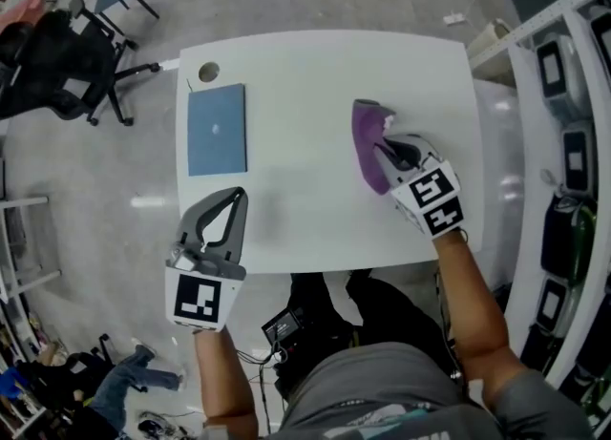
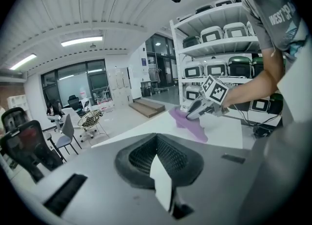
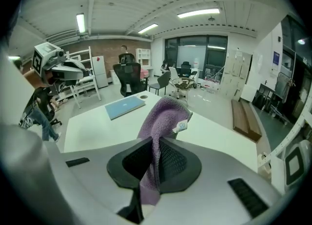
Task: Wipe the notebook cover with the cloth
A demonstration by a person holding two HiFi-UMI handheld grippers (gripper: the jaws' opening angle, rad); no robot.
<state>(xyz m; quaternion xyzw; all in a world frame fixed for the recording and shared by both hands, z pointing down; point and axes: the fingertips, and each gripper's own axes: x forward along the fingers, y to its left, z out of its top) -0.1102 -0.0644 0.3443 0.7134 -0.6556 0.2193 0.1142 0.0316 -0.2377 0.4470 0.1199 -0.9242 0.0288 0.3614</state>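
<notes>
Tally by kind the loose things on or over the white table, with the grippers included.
Notebook, blue: 1
Cloth, purple: 1
Grippers: 2, left gripper and right gripper
Total: 4

Your grey shirt (image 2: 280, 16): white capitals on the fabric read "WEST"; the letters after it are not legible. On the cloth (image 3: 161, 114), a small white tag (image 3: 183, 126) carries a round printed mark, too small to read. The blue wall sign (image 3: 276, 58) by the windows: print unreadable.
</notes>
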